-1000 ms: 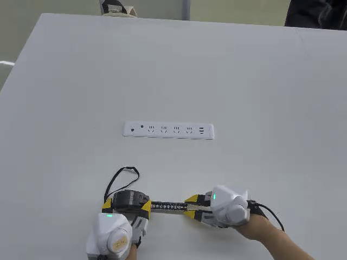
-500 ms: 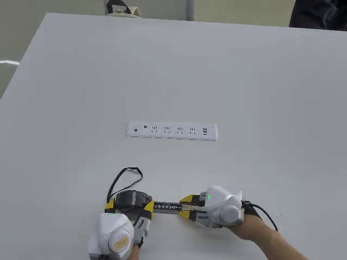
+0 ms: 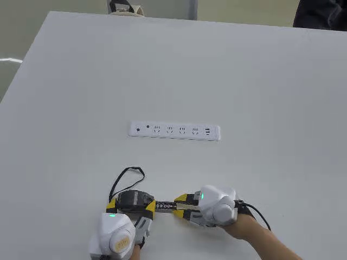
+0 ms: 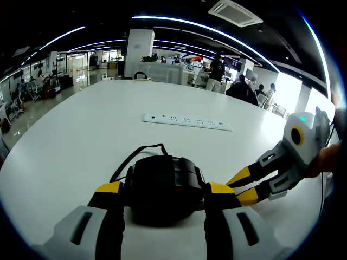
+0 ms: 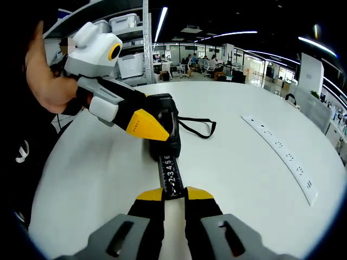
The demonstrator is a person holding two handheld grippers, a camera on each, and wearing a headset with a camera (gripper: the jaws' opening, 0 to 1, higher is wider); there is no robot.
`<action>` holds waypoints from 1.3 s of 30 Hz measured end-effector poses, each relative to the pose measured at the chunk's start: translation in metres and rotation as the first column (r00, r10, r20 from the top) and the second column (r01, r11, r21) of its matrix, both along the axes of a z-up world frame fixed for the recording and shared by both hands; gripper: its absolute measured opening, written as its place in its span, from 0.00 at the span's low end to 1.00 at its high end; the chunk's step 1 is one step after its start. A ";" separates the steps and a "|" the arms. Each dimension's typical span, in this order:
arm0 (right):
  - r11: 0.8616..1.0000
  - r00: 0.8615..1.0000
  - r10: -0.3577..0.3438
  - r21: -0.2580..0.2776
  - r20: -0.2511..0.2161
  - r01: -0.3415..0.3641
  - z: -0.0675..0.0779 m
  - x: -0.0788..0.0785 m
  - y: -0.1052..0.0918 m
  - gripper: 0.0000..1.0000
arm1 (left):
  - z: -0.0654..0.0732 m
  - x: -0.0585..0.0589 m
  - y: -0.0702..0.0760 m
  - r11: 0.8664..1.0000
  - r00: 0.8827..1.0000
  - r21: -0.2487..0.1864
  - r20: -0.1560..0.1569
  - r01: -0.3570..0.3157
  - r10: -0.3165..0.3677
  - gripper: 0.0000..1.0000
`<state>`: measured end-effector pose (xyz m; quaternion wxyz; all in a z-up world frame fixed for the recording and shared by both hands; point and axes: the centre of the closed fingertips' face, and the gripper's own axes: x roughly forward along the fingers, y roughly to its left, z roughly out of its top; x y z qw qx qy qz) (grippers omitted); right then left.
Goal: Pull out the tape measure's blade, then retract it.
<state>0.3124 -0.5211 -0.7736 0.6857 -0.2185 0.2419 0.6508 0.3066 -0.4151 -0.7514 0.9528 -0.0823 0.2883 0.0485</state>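
Note:
A black tape measure (image 3: 132,200) with a black wrist strap (image 3: 126,176) lies near the table's front edge. My left gripper (image 3: 131,208) is shut on the tape measure (image 4: 161,186), one yellow-tipped jaw on each side of the case. A short length of blade (image 3: 165,206) runs out to the right. My right gripper (image 3: 179,205) is shut on the blade (image 5: 169,174) near its end, numbers 2 to 6 showing in front of the jaws. In the right gripper view the left gripper (image 5: 147,127) reaches in from the left onto the tape measure (image 5: 164,125).
A white power strip (image 3: 174,130) lies across the middle of the white table (image 3: 173,70), beyond the grippers. A thin black cable (image 3: 259,212) trails from the right hand. Dark things sit at the table's far edge (image 3: 126,8).
The right gripper has moved left toward the case, still holding the blade. The exposed blade is much shorter than a second ago. The left gripper and tape measure stay put.

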 end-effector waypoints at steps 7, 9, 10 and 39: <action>1.000 1.000 0.010 0.011 0.001 -0.010 0.000 -0.001 0.010 0.11 | 0.004 -0.001 0.000 1.000 1.000 -0.007 -0.001 0.001 -0.001 0.56; 1.000 1.000 0.012 0.014 0.002 -0.012 0.000 -0.002 0.013 0.11 | 0.003 -0.001 0.000 1.000 1.000 -0.008 -0.001 0.000 0.000 0.56; 1.000 1.000 0.013 0.015 0.002 -0.013 0.000 -0.002 0.015 0.11 | 0.002 -0.001 0.001 1.000 1.000 -0.009 -0.002 0.001 -0.001 0.56; 0.998 0.998 0.059 0.027 0.010 -0.060 -0.002 -0.006 0.050 0.11 | 0.002 0.000 0.000 1.000 1.000 -0.021 -0.001 0.001 -0.001 0.56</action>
